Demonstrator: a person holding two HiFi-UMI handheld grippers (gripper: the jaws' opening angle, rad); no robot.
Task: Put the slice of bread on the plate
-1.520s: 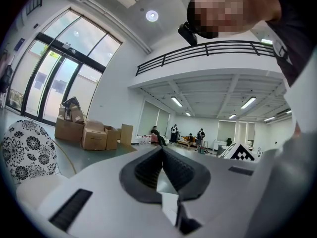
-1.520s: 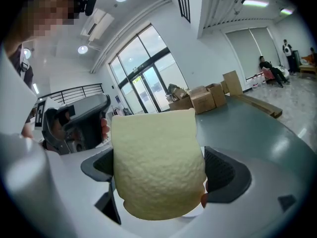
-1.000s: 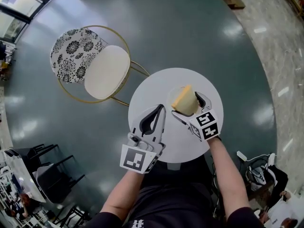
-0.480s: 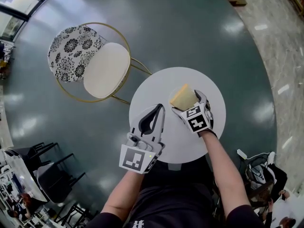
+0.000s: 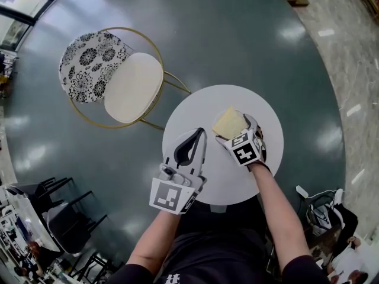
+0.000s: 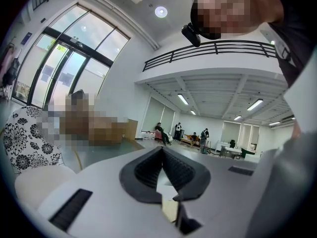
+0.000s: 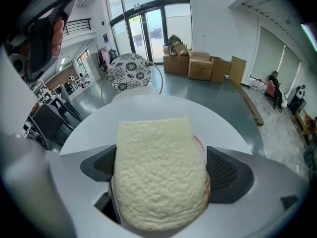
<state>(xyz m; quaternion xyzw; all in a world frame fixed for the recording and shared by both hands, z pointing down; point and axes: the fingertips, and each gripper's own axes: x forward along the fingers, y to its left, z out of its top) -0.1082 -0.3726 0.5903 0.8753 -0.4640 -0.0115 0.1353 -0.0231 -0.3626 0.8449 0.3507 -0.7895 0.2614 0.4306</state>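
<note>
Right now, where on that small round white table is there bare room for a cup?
The round white table is bare along its right rim beyond the right gripper, on its far-left arc past the shut left gripper, and at the near edge between both grippers. The middle is crowded: the right gripper holds a pale slice of bread there.

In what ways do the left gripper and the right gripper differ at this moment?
The left gripper's jaws are together; the right gripper's stand apart. The left gripper holds nothing; the right gripper clamps the pale yellow slice of bread. Both hang above the round white table.
</note>
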